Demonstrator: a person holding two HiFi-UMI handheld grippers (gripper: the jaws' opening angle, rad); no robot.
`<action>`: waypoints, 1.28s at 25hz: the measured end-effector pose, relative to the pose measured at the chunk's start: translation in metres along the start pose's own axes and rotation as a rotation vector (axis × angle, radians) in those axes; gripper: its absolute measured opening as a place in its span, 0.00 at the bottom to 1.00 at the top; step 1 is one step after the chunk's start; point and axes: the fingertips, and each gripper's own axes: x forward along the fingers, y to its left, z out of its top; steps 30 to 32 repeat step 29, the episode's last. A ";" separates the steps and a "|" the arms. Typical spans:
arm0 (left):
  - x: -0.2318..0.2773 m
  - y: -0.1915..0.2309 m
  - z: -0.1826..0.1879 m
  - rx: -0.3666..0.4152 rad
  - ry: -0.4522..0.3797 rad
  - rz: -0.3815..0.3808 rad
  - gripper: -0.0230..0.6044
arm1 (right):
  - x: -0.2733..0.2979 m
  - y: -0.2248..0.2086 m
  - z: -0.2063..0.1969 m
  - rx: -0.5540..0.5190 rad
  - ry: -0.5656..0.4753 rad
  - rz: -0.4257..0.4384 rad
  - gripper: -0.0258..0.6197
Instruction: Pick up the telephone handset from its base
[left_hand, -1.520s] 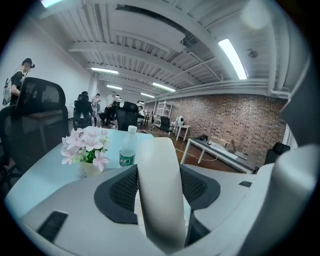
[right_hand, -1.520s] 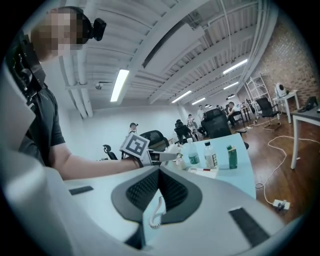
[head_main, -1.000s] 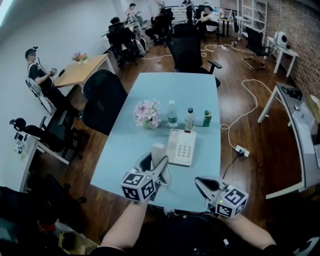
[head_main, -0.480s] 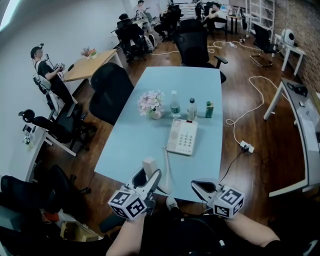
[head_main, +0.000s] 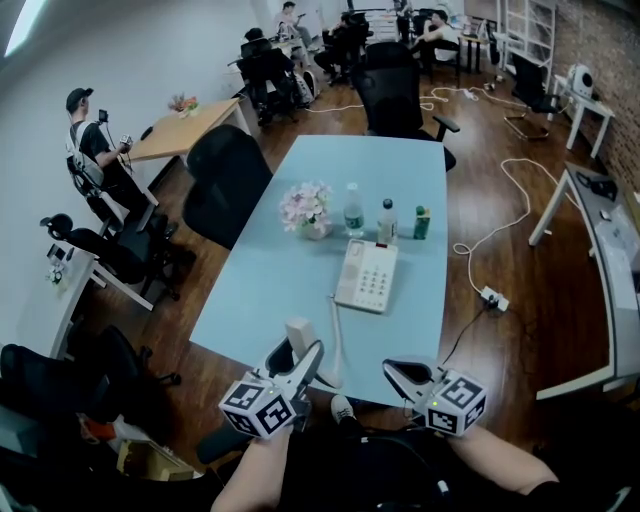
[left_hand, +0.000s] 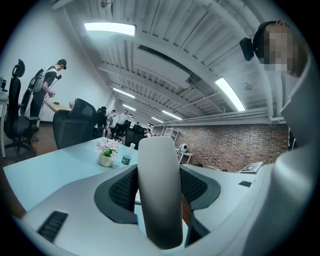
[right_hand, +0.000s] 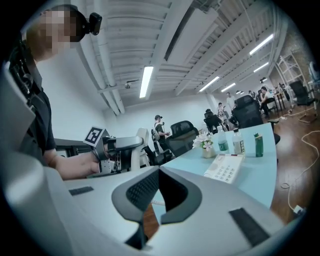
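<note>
The light-blue counter (head_main: 265, 290) filled the middle of the head view. The telephone base (head_main: 367, 276) lay flat near its centre, just below a flower pot (head_main: 308, 212) and three bottles (head_main: 386, 222). The handset (head_main: 299, 335) was already off the base and well apart from it. It stood roughly upright near the counter's lower edge, clamped in the left tongs (head_main: 298, 353). The right tongs (head_main: 393, 367) sat at the lower right, pressed together on nothing. A thin cord (head_main: 334, 340) ran from the base's left side down toward the handset.

The lift looked all but complete. Doing it well would mean a firm hold on the handset's mid-section, since the smooth rounded shell seemed likely to pivot. It would also mean pulling no further toward the lower edge than the cord allows — a taut cord would probably drag the light base. The right tongs were best left clear of the cord.

Only the head view showed the cord, and how far apart the base and handset were. How much slack remained could not be told from it. The left gripper view alone showed the grip itself, with dark ribbed pads pressing on either side of the white bar. The right gripper view alone showed its own pads meeting at the tips, empty. It also caught the base's keypad from the side at right, and the left tongs' marker cube (right_hand: 94, 135) at left.
</note>
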 end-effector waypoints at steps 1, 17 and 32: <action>0.002 0.000 0.001 0.006 0.003 -0.003 0.42 | 0.000 -0.002 0.001 -0.006 0.001 -0.008 0.06; 0.030 -0.001 0.013 0.025 0.015 -0.053 0.42 | 0.010 -0.008 0.009 -0.052 0.013 -0.031 0.06; 0.019 0.006 0.012 0.036 0.027 -0.024 0.42 | 0.021 -0.003 0.009 -0.051 0.010 -0.008 0.06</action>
